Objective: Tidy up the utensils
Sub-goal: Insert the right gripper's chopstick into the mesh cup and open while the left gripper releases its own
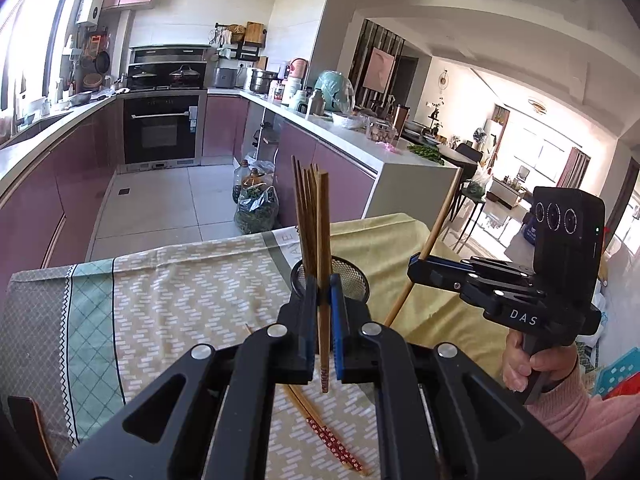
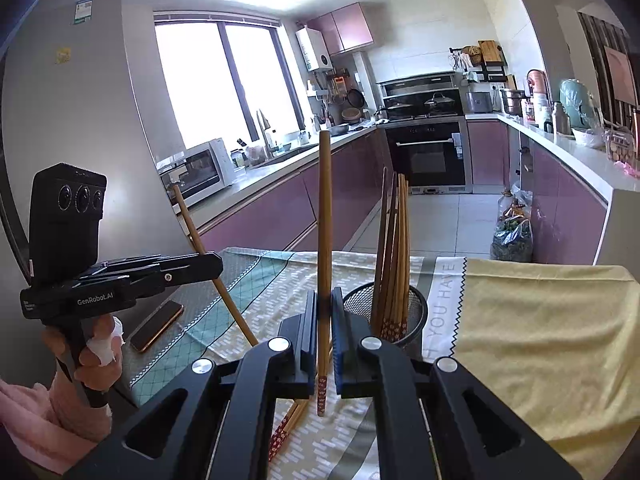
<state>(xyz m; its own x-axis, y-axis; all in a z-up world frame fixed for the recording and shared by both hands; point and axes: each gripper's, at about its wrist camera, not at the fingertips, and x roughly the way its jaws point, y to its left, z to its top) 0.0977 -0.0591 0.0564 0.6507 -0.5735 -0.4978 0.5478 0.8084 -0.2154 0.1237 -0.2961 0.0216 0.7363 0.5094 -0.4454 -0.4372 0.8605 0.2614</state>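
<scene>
1. We have both tongs clamped, one chopstick each. The left gripper (image 1: 324, 304), centre-bottom of its own view, pinches a slim brown wooden chopstick (image 1: 323, 240) near-upright. The right gripper (image 2: 325, 320) does the same with a second wooden chopstick with a red floral end (image 2: 325, 216).
2. Target is the round black wire-mesh holder (image 2: 416, 312), centre of the right view just past the fingers, already bristling with a bundle of wooden chopsticks (image 2: 394, 248).
3. More red-patterned chopsticks (image 1: 332, 440) lie flat on the zigzag-print tablecloth (image 1: 180, 300), lower centre of the left view.
4. Handling, as we judge it: light, stiff, smooth and round-ish, so they can pivot or slip in the pads. We grip low, near the patterned end; a mid-shaft hold would swing less.
5. The mesh cup looks light and may tip if a stick catches the rim.
</scene>
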